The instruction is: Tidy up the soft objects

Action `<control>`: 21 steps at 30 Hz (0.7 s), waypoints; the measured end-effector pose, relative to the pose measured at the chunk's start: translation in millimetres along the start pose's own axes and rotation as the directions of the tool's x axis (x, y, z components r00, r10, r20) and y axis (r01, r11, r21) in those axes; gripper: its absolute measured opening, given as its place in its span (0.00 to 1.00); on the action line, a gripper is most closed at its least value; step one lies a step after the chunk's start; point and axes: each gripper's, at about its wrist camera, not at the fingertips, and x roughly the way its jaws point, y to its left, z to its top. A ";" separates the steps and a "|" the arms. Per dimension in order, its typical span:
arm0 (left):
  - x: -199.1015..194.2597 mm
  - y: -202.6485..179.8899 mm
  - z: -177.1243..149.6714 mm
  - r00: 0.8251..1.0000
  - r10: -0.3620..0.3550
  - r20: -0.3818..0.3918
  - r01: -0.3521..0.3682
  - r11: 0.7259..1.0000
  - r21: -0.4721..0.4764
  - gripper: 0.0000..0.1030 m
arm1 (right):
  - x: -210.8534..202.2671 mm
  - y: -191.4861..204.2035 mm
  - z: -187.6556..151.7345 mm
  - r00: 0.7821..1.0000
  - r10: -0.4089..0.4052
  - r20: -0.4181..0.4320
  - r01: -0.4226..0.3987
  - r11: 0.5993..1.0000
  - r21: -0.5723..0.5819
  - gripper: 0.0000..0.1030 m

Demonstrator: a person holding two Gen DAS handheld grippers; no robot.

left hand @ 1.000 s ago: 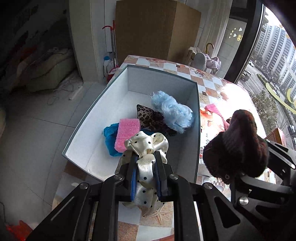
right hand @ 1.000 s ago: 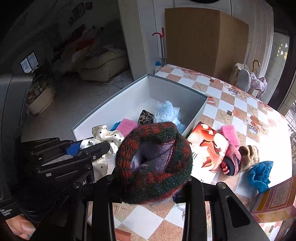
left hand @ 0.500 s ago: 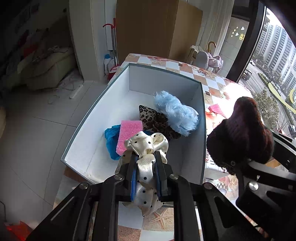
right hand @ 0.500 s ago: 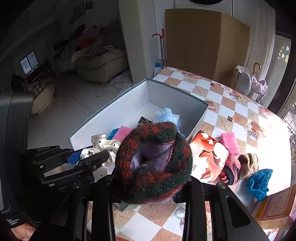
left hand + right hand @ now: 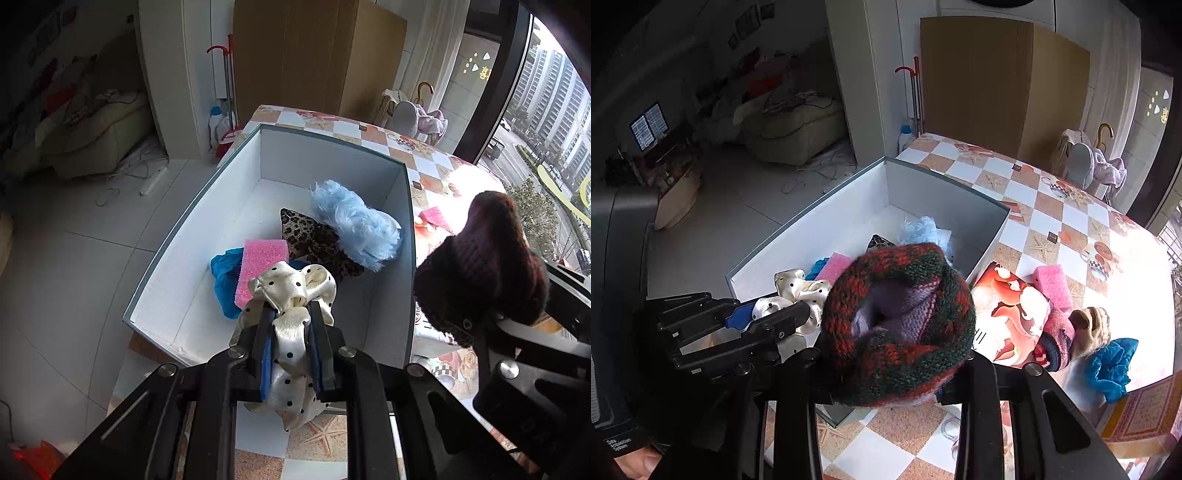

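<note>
My left gripper (image 5: pixel 291 314) is shut on a cream polka-dot satin scrunchie (image 5: pixel 291 284), held above the near end of the white open box (image 5: pixel 221 206). My right gripper (image 5: pixel 897 369) is shut on a red-and-green knitted sock (image 5: pixel 897 295) that hides its fingertips. It hovers beside the box's near right corner. In the left wrist view the same sock (image 5: pixel 484 258) sits right of the box. Inside the box lie a light blue fluffy piece (image 5: pixel 358 225), a leopard-print piece (image 5: pixel 314 240), a pink sponge (image 5: pixel 262 266) and a blue cloth (image 5: pixel 223 280).
On the checkered table (image 5: pixel 1052 206) right of the box lie a printed red-and-white pouch (image 5: pixel 1008 314), a second pink sponge (image 5: pixel 1052 284), a striped knit sock (image 5: pixel 1056 339), a beige fluffy piece (image 5: pixel 1093 325) and a blue scrunchie (image 5: pixel 1112 365). The box's left wall runs along the table edge, with floor beyond.
Both grippers keep their hold and stay almost in place. The box has shifted only slightly in each view.
</note>
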 end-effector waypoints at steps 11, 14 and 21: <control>20.3 7.8 14.1 1.000 0.003 -0.028 -0.003 1.000 0.015 0.18 | 13.4 -1.7 9.4 1.000 0.011 -0.024 -0.011 1.000 -0.007 0.35; 29.1 12.9 21.0 0.999 0.013 -0.046 -0.013 1.000 0.008 0.18 | 24.1 -4.4 15.5 0.998 -0.035 -0.046 0.034 0.999 -0.034 0.35; 32.8 16.8 23.6 0.999 0.008 -0.053 -0.008 1.000 0.004 0.18 | 24.3 -8.1 21.3 0.998 -0.045 -0.042 0.043 0.998 -0.046 0.35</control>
